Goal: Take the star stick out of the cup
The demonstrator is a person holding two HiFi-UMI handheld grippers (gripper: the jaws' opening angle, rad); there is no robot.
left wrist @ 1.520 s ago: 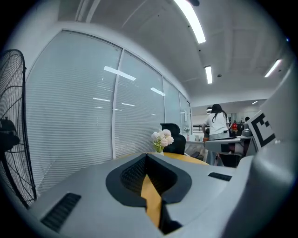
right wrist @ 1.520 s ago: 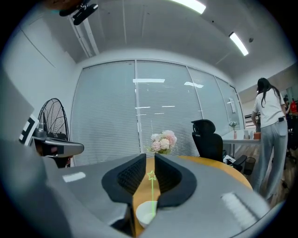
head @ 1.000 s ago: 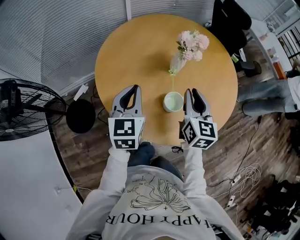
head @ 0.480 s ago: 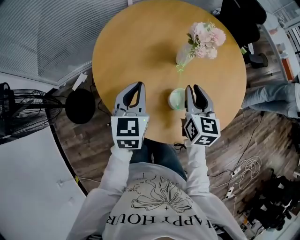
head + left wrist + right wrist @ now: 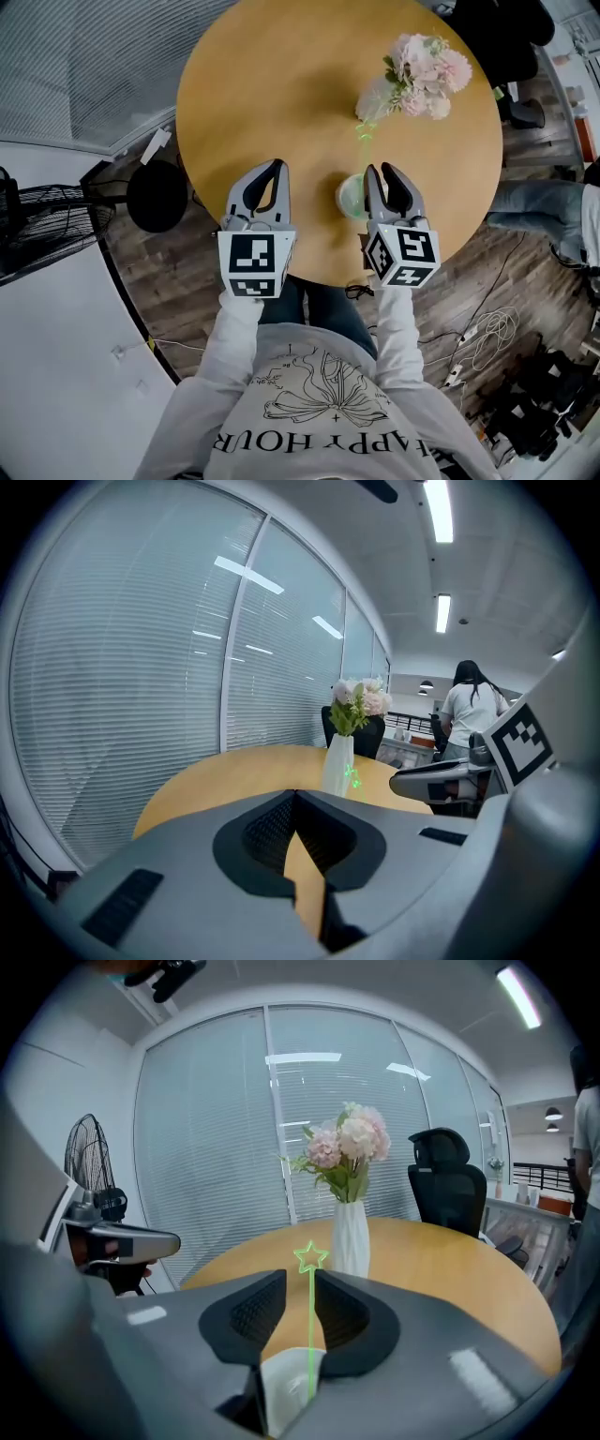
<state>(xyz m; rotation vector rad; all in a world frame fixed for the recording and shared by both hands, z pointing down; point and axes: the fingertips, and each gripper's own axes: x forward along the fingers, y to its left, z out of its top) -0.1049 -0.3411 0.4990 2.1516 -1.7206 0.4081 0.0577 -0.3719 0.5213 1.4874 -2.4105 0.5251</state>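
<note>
An office: blind-covered glass walls (image 5: 206,1129), a black desk chair (image 5: 448,1194) and strip ceiling lights (image 5: 438,513).

Head view: the right gripper (image 5: 380,173) covers the near right side of the cup (image 5: 349,195). The star stick (image 5: 364,133) reads only as a faint green line, its star too small to resolve. Right gripper view: the jaw bodies hide the cup's lower half, and the stick's foot sits unseen inside. The fan (image 5: 37,225) is cut by the left edge.

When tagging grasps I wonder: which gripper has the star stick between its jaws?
The right gripper: the green star stick rises from the cup between its parted jaws. The left gripper is shut on nothing.
</note>
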